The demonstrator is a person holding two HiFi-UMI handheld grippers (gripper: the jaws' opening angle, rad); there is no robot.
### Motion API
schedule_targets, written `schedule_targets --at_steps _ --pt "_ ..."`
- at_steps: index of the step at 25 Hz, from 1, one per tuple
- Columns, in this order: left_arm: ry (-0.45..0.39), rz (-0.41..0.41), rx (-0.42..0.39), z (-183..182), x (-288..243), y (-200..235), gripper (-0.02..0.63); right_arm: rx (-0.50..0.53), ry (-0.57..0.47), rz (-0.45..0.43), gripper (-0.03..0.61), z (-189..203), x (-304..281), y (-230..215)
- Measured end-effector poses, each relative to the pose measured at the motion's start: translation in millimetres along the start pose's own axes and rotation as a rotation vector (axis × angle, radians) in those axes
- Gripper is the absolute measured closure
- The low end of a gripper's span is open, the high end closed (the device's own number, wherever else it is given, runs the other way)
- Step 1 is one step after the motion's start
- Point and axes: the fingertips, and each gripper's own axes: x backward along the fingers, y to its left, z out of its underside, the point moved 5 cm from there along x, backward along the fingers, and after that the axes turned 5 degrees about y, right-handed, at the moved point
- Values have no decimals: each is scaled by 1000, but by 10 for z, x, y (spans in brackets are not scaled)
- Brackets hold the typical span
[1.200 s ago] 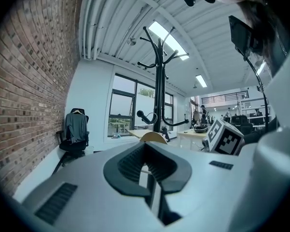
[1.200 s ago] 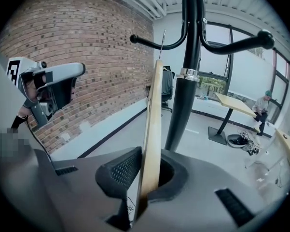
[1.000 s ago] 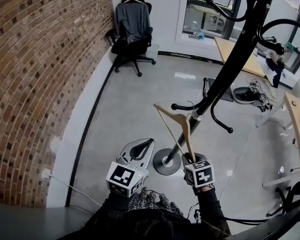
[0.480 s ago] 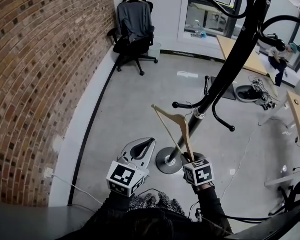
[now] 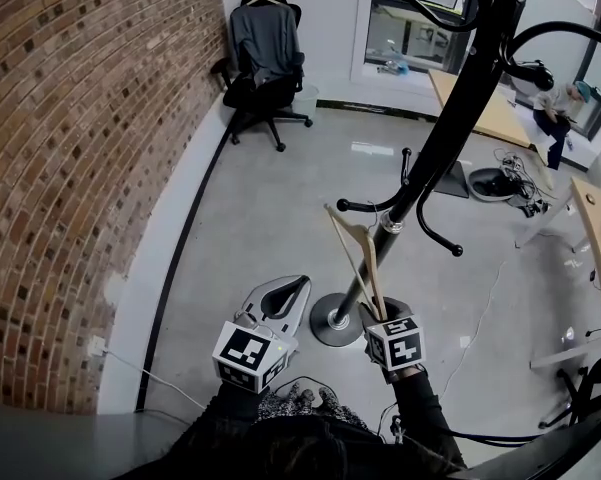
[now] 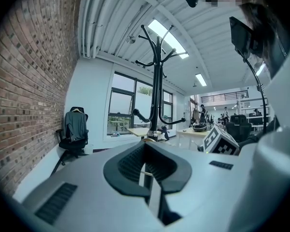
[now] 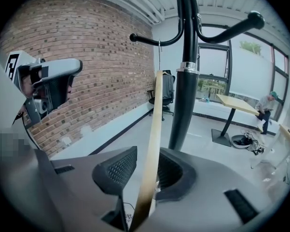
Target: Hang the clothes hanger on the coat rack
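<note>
Labels-wise it's just the black-and-white square markers on each gripper's cube. The left gripper (image 5: 300, 286) sits low on the left, jaws closed on nothing, held about level and aimed toward the coat rack (image 5: 450, 118). The wooden clothes hanger (image 5: 360, 253) stands nearly upright, its bottom end between the jaws of the right gripper (image 5: 378, 313). Those jaws are opening, and one pad is already clear of the wood. The hanger's metal hook meets a low rack arm, right beside the pole. The right hand stays tucked close to the body.
</note>
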Motion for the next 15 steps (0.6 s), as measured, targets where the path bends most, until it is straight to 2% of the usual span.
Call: schedule_targets --at_steps 4,9,15 --pt "1 -1 -5 -18 29 -77 606 -11 -70 35 425 -42 82 -35" --pt "-9 0 -7 -44 102 -165 606 -20 -237 88 424 -174 310 -99" --pt "-17 -8 -18 -82 183 -298 606 -38 -311 79 425 -277 615 -137"
